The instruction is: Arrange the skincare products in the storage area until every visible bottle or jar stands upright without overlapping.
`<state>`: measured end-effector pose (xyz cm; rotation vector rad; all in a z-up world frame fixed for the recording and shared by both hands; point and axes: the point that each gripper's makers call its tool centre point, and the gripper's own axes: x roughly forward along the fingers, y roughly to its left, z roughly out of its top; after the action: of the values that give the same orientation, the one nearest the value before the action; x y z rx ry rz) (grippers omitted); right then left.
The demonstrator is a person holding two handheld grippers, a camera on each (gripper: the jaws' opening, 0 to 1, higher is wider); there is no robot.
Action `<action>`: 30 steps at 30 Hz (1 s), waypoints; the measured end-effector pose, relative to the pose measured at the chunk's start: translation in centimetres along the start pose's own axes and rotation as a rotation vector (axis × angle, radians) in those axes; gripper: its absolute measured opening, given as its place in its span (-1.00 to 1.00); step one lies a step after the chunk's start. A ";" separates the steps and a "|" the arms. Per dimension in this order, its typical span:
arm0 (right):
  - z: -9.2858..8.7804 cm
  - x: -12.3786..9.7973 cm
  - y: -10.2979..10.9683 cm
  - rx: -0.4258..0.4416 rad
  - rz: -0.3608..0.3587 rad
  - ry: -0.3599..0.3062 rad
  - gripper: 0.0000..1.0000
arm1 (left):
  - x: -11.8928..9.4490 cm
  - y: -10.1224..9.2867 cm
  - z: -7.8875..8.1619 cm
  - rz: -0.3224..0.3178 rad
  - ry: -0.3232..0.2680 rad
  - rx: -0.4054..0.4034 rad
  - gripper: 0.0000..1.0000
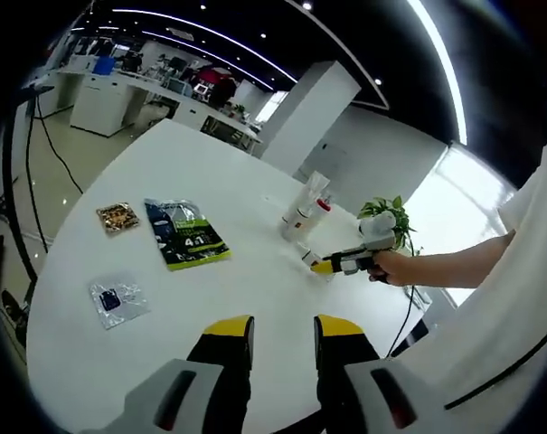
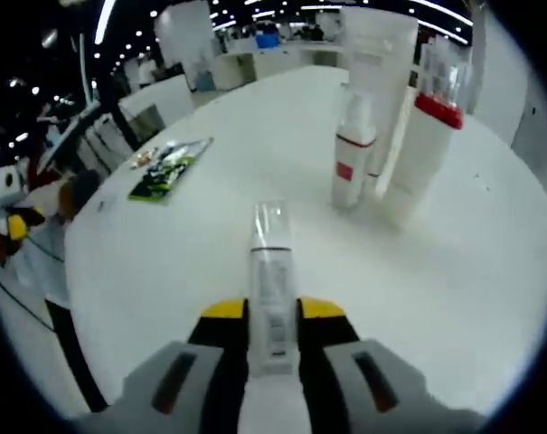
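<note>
My right gripper (image 2: pixel 271 313) is shut on a small white tube with a clear cap (image 2: pixel 271 271), which points forward along the jaws, low over the white table (image 2: pixel 490 298). Ahead of it three products stand upright close together: a small white bottle with a red band (image 2: pixel 353 154), a tall white tube (image 2: pixel 378 72) and a white bottle with a red collar (image 2: pixel 425 154). The left gripper view shows that group (image 1: pixel 305 213), and the right gripper (image 1: pixel 344 264) in a hand just in front of it. My left gripper (image 1: pixel 282 331) is open and holds nothing, near the table's front edge.
A green packet (image 1: pixel 187 233), a small snack packet (image 1: pixel 117 217) and a clear bag with a blue item (image 1: pixel 117 298) lie on the table's left half. A potted plant (image 1: pixel 388 217) stands behind the bottles. The person's arm (image 1: pixel 454 264) reaches in from the right.
</note>
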<state>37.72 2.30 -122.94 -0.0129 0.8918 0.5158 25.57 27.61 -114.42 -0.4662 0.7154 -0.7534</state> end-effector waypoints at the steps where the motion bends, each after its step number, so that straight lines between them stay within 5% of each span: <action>1: 0.3 -0.1 1.2 0.037 0.030 -0.025 -0.64 | 0.1 -0.1 0.2 -0.002 -0.005 0.001 -0.45; 11: 3.7 -1.4 10.4 0.205 0.302 -0.183 -0.64 | 0.7 -1.0 2.1 -0.048 -0.095 -0.069 -0.44; 18: 7.9 -2.9 17.1 0.264 0.507 -0.291 -0.64 | 0.1 -1.9 5.2 -0.146 -0.240 -0.276 -0.38; 22: 10.0 -4.0 19.7 0.330 0.591 -0.330 -0.64 | 0.0 -1.5 5.9 -0.141 -0.262 -0.292 -0.29; 24: 11.3 -4.9 20.9 0.293 0.631 -0.368 -0.64 | 0.2 -1.7 6.6 -0.168 -0.277 -0.337 -0.26; 30: 11.9 -6.5 23.0 0.329 0.692 -0.392 -0.64 | 0.5 -2.9 8.3 -0.264 -0.322 -0.370 -0.08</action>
<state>33.16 22.39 -105.89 0.6951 0.5677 0.9674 30.59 26.41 -107.30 -1.0094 0.4935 -0.7694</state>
